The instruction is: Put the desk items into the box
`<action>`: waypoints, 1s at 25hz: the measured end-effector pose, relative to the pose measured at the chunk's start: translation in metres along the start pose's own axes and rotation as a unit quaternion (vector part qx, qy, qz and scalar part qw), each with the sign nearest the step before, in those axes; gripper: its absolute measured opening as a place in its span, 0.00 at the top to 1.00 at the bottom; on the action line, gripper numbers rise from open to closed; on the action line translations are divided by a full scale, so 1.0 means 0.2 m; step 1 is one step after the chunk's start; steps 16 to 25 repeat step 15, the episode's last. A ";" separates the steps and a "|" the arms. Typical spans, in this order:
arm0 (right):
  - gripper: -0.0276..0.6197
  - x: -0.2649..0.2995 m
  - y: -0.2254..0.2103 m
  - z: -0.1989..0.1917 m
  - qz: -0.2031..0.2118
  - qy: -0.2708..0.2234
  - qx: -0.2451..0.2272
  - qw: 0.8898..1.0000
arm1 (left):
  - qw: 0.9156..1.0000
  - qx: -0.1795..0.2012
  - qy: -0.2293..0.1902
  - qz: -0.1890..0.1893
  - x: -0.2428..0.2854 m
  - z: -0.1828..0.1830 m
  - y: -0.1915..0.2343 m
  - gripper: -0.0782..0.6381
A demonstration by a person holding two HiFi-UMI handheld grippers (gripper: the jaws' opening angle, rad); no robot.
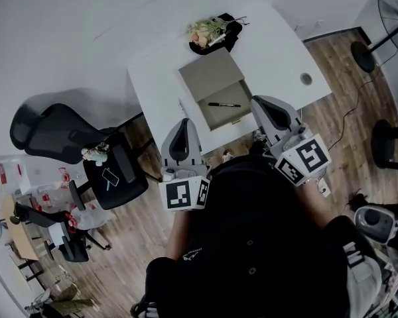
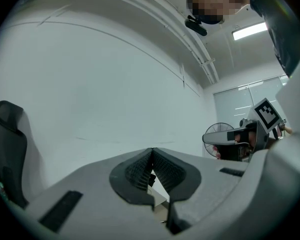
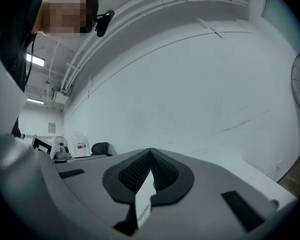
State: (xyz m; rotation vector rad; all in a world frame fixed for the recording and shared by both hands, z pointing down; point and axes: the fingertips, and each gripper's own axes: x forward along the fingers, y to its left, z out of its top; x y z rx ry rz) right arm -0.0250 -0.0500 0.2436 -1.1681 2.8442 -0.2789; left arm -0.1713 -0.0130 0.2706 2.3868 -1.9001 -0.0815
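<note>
tabletop (image 1: 278, 45): smooth, matt white
box (image 1: 209, 78): plain matt cardboard
floor (image 1: 345, 91): wood planks, slight sheen
left claw (image 2: 152, 154): matt grey plastic, ribbed black pads (image 2: 137, 171)

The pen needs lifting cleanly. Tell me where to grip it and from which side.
Grip the pen mid-barrel, coming straight down from above, jaws closing across its thin width. It lies flat, left to right, on the open box; the right gripper looks nearer.
</note>
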 end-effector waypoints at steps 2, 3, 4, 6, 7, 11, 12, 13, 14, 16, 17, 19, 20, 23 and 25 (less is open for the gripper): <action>0.96 -0.02 -0.01 -0.01 -0.005 0.000 0.004 1.000 | 1.000 -0.001 0.004 0.000 -0.01 -0.02 -0.01 0.88; 0.96 -0.03 -0.01 -0.02 -0.007 0.000 0.006 1.000 | 1.000 -0.001 0.006 -0.001 -0.02 -0.03 -0.01 0.88; 0.96 -0.04 -0.01 -0.02 -0.010 0.001 0.008 1.000 | 1.000 -0.002 0.008 -0.002 -0.02 -0.03 -0.02 0.88; 0.96 -0.06 -0.02 -0.03 -0.014 0.004 0.010 1.000 | 1.000 -0.003 0.010 -0.006 -0.02 -0.04 -0.04 0.88; 0.96 -0.07 -0.03 -0.04 -0.016 0.006 0.010 1.000 | 1.000 -0.003 0.010 -0.008 -0.03 -0.05 -0.06 0.88; 0.96 -0.08 -0.05 -0.06 -0.021 0.011 0.013 1.000 | 1.000 0.001 0.011 -0.012 -0.02 -0.06 -0.08 0.88; 0.96 -0.08 -0.05 -0.06 -0.022 0.012 0.014 1.000 | 1.000 0.001 0.012 -0.011 -0.02 -0.06 -0.07 0.88; 0.96 -0.08 -0.06 -0.07 -0.022 0.014 0.013 1.000 | 1.000 0.001 0.013 -0.011 -0.02 -0.06 -0.07 0.88; 0.96 -0.08 -0.06 -0.07 -0.022 0.016 0.012 1.000 | 1.000 0.001 0.014 -0.010 -0.02 -0.07 -0.07 0.88; 0.96 -0.07 -0.06 -0.08 -0.022 0.018 0.011 1.000 | 1.000 0.001 0.015 -0.009 -0.02 -0.07 -0.07 0.88; 0.96 -0.07 -0.06 -0.08 -0.022 0.018 0.011 1.000 | 1.000 0.001 0.015 -0.009 -0.02 -0.07 -0.07 0.88; 0.96 -0.07 -0.06 -0.08 -0.022 0.018 0.011 1.000 | 1.000 0.001 0.015 -0.009 -0.02 -0.07 -0.07 0.88; 0.96 -0.07 -0.06 -0.08 -0.022 0.018 0.011 1.000 | 1.000 0.001 0.015 -0.009 -0.02 -0.07 -0.07 0.88; 0.96 -0.07 -0.06 -0.08 -0.022 0.018 0.011 1.000 | 1.000 0.001 0.015 -0.009 -0.02 -0.07 -0.07 0.88; 0.96 -0.07 -0.06 -0.08 -0.022 0.018 0.011 1.000 | 1.000 0.001 0.015 -0.009 -0.02 -0.07 -0.07 0.88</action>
